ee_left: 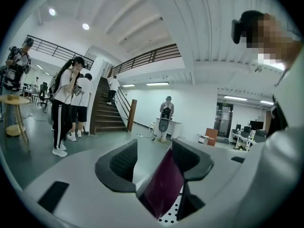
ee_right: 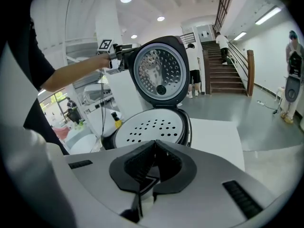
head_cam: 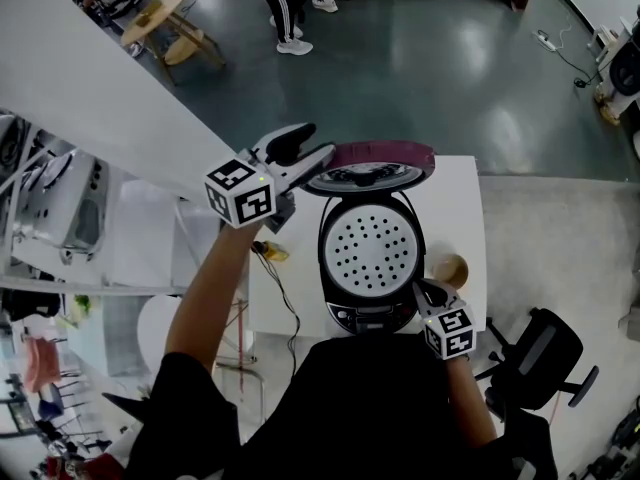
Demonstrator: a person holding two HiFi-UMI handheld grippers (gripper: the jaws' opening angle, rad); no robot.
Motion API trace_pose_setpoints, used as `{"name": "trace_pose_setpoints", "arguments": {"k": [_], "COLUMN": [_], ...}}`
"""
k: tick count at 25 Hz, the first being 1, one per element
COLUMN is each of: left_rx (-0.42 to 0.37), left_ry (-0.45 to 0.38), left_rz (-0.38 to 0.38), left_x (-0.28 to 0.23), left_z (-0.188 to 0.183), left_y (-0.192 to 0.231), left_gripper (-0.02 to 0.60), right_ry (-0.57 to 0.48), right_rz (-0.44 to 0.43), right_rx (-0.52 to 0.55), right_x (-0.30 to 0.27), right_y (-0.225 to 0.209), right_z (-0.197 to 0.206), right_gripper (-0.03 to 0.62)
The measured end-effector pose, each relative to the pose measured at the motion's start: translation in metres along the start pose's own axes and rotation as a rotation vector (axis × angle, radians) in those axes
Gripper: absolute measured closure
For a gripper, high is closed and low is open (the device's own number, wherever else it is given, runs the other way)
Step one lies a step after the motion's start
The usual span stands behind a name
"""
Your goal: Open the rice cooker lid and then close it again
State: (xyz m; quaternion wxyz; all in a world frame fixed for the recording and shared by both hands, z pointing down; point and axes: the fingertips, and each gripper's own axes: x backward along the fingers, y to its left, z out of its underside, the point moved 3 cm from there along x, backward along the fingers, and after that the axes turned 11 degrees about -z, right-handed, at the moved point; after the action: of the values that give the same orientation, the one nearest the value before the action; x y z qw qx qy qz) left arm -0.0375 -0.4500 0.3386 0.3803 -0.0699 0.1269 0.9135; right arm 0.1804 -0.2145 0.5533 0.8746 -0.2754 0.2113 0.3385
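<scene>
- Standing apart, the two jaws of the left gripper (ee_left: 154, 152) have the edge of the lid (ee_left: 164, 184) between them. The lid leans on one jaw, and there is a gap at the other, so nothing is squeezed.
- The right gripper (ee_right: 153, 148) has its jaws shut tight with nothing in them. It sits low, just by the front of the rice cooker (head_cam: 325, 253).
- There is one rice cooker, and it stands on a white table (head_cam: 460, 188). Its one lid is up and open, standing tall at the back.
- The lid is round. It is dark purple on top and shiny silver with small dots underneath, with a black ring around it.
- Inside the pot lies one flat white plate (head_cam: 372, 246) full of little round holes.
- The cooker body is black and smooth.
- One small round brown thing (head_cam: 447, 268) sits just beside the cooker.
</scene>
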Motion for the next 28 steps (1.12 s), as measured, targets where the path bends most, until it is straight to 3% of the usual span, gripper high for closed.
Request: {"name": "trace_pose_setpoints", "arguments": {"k": [6, 17, 28], "left_rx": [-0.064, -0.103, -0.228], "left_ry": [0.042, 0.127, 0.207], "left_rz": [0.045, 0.169, 0.294], "left_x": [0.001, 0.005, 0.021], "left_z": [0.003, 0.006, 0.017], "left_y": [-0.008, -0.02, -0.053], "left_gripper": [0.371, 0.411, 0.466], "right_ry": [-0.011, -0.017, -0.016], "right_rz": [0.013, -0.013, -0.013], "right_rx": [-0.022, 0.003, 0.003], "right_x": [0.005, 0.002, 0.008], "right_y": [-0.005, 0.006, 0.01], "right_z": [0.001, 0.0, 0.009], "right_gripper": [0.594, 0.594, 0.594]}}
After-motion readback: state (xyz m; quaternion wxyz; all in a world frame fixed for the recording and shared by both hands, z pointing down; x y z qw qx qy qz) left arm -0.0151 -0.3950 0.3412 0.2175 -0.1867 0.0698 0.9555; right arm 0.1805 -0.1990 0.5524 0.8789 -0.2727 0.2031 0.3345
